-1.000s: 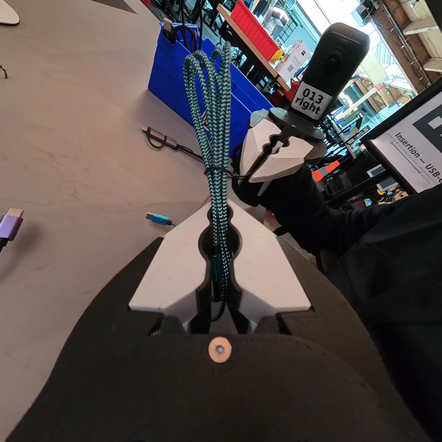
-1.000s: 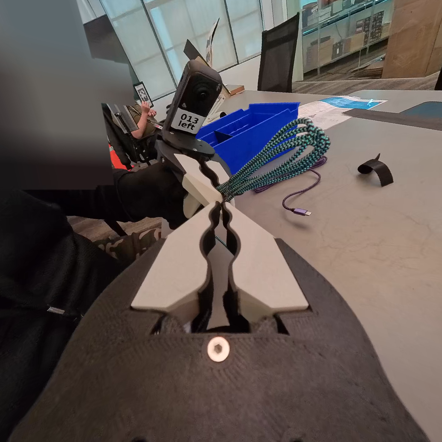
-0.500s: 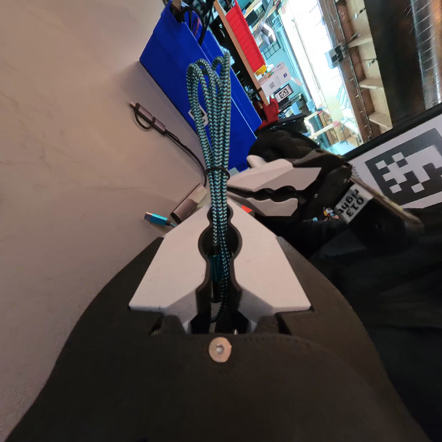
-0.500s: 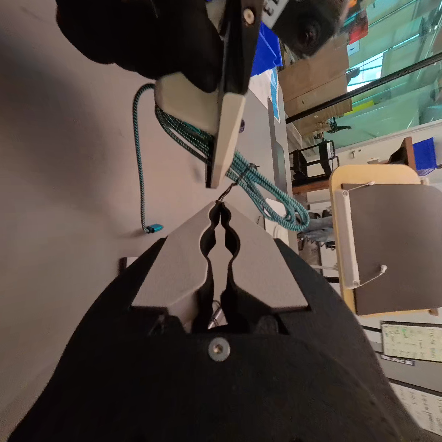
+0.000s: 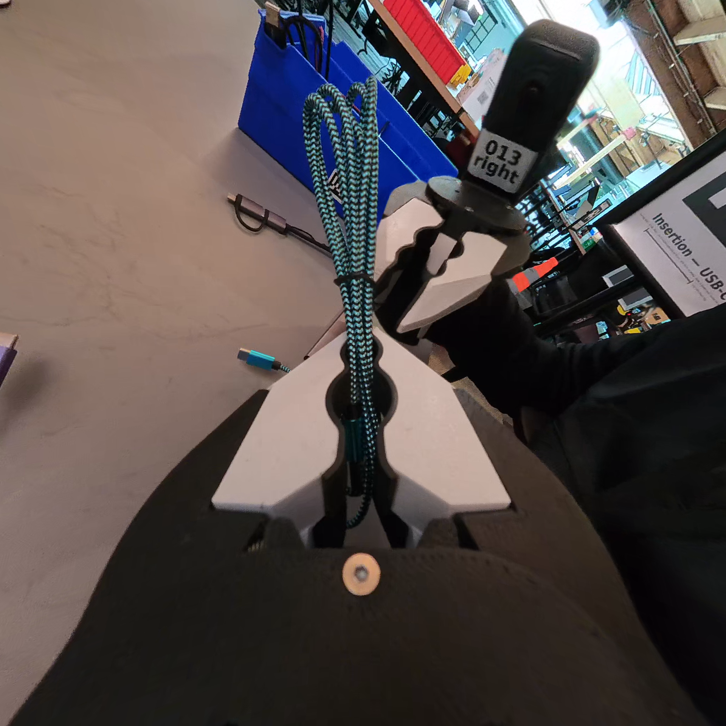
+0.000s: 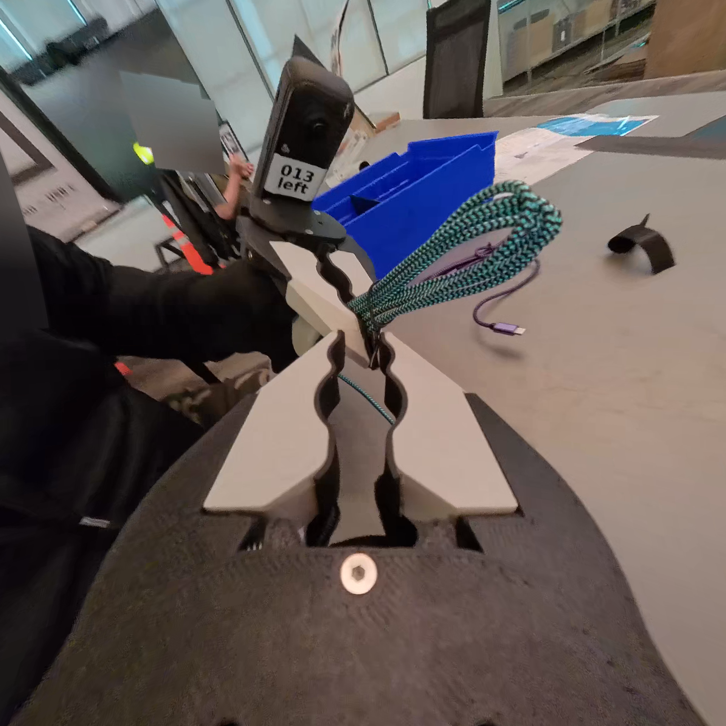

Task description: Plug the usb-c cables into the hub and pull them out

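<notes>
My left gripper (image 5: pixel 359 343) is shut on a coiled teal-and-black braided usb-c cable (image 5: pixel 345 176), held above the table with its loops pointing away. A thin black tie (image 5: pixel 353 279) binds the coil just past my fingertips. One teal plug (image 5: pixel 257 358) of this cable lies on the table. My right gripper (image 6: pixel 361 340) is open, its jaws a finger's width apart, with its right fingertip (image 6: pixel 387 345) beside the tie (image 6: pixel 371 326). The right wrist view shows the left gripper (image 6: pixel 353 310) holding the coil (image 6: pixel 471 251). The left wrist view shows the right gripper (image 5: pixel 393 298) open beside the tie.
A blue bin (image 5: pixel 314 118) with cables stands on the grey table (image 5: pixel 118 275) behind the coil; it also shows in the right wrist view (image 6: pixel 412 212). A grey multi-plug adaptor cable (image 5: pixel 255 214), a purple cable (image 6: pixel 506 328) and a black strap (image 6: pixel 640 245) lie on the table. A sign (image 5: pixel 687 243) stands at the right. Only a small space, under 4 cm, lies between the two pairs of fingers.
My right gripper has rolled back upright from its turned pose by the tie and has gone from shut to open. My left gripper still holds the coil.
</notes>
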